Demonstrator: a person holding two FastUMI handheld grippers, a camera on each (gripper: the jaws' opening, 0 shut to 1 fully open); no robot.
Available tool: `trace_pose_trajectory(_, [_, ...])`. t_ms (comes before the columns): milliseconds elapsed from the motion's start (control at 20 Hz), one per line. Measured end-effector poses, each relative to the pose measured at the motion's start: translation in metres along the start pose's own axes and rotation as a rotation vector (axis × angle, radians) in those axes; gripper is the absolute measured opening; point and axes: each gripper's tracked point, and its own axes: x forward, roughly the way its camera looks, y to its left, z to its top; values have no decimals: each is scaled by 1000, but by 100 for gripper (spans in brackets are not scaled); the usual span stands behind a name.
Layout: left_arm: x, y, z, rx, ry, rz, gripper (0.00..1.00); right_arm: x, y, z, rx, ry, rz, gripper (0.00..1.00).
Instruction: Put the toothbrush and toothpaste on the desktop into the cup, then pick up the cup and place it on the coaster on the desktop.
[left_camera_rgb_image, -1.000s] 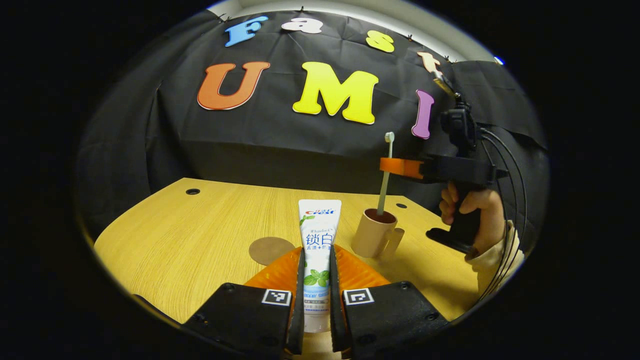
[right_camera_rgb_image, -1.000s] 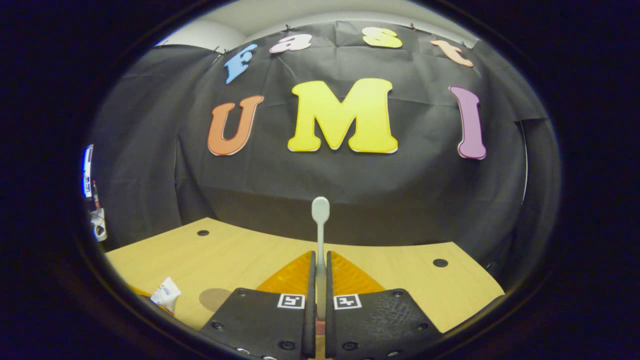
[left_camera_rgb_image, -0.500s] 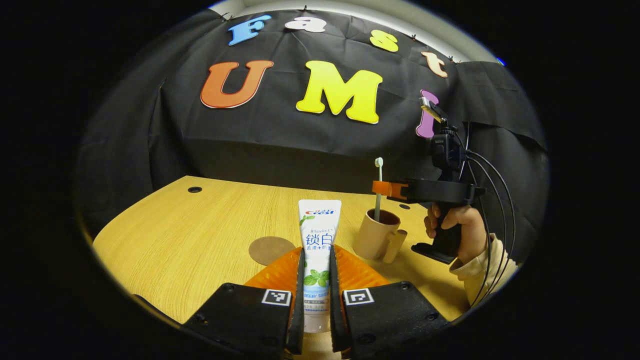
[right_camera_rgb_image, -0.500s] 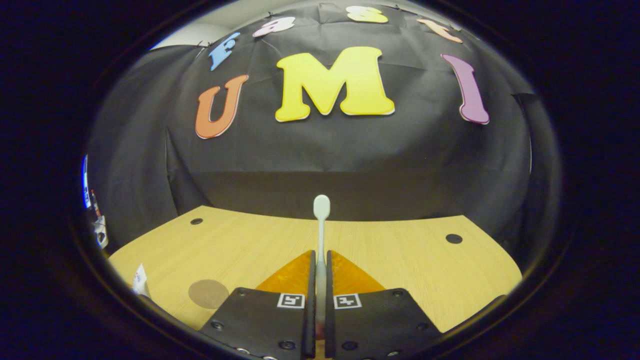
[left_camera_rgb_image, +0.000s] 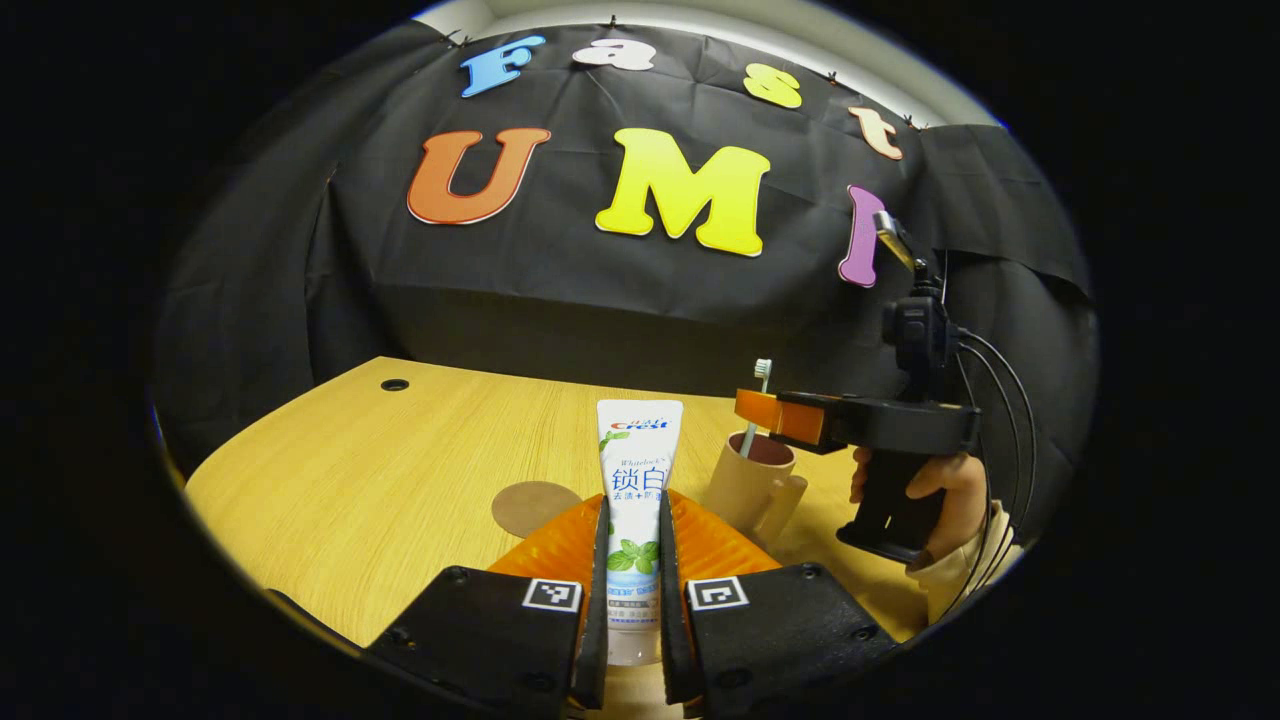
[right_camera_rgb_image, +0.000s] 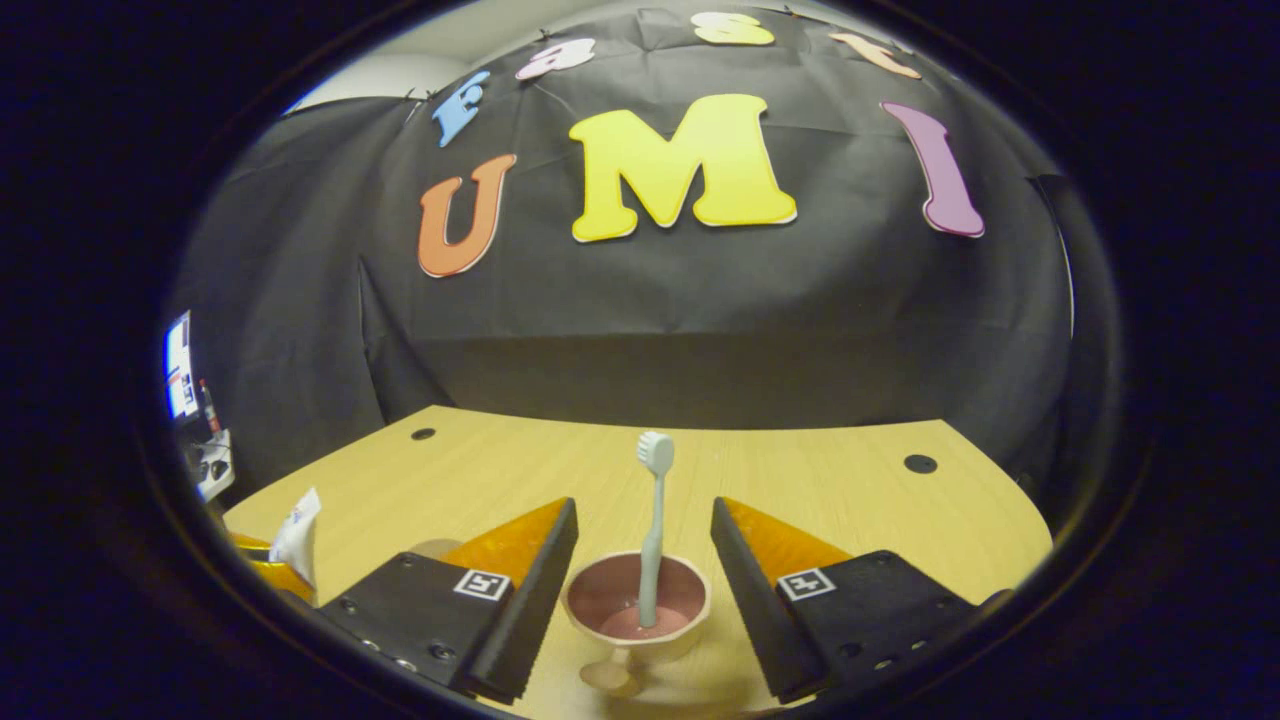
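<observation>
The left gripper (left_camera_rgb_image: 632, 590) squeezes the toothpaste (left_camera_rgb_image: 637, 490). The right gripper (right_camera_rgb_image: 640, 590) is wide open around the cup (right_camera_rgb_image: 637, 610) with the toothbrush (right_camera_rgb_image: 653, 530) inside.

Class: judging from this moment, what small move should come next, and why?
Probably the right gripper lifts clear: it is open, and the toothbrush already stands in the cup. That frees the rim for the toothpaste, gripped by the left gripper.
</observation>
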Motion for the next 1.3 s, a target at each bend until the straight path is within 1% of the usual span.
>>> trace_pose_trajectory(100, [9,-6,7,6,-17,-1,25,-14,1,5,-18,-26,17,88])
trace_pose_trajectory(250, [22,-20,22,0,-54,-14,25,-37,-11,9,-43,-70,9,93])
trace_pose_trajectory(400, [40,-34,52,55,-125,-21,25,-58,-39,8,-53,-116,-41,95])
trace_pose_trajectory(500, [53,-45,71,54,-173,-34,24,-68,-60,4,-64,-145,-85,94])
trace_pose_trajectory(650, [77,-71,88,72,-199,-77,24,-76,-79,-5,-31,-158,-98,94])
trace_pose_trajectory(700, [86,-78,89,72,-198,-92,24,-78,-84,-9,-11,-146,-99,95])
trace_pose_trajectory(800, [106,-96,95,58,-205,-135,24,-82,-90,-7,11,-167,-94,94])
trace_pose_trajectory(900, [120,-107,96,54,-219,-163,24,-79,-102,-7,6,-169,-128,94])
trace_pose_trajectory(1000, [131,-116,95,44,-225,-192,25,-82,-103,-9,3,-168,-133,94])
trace_pose_trajectory(1100, [140,-119,88,25,-215,-199,25,-79,-105,-13,15,-150,-134,94])
trace_pose_trajectory(1300, [149,-122,76,18,-189,-196,26,-79,-102,-17,50,-128,-107,94])
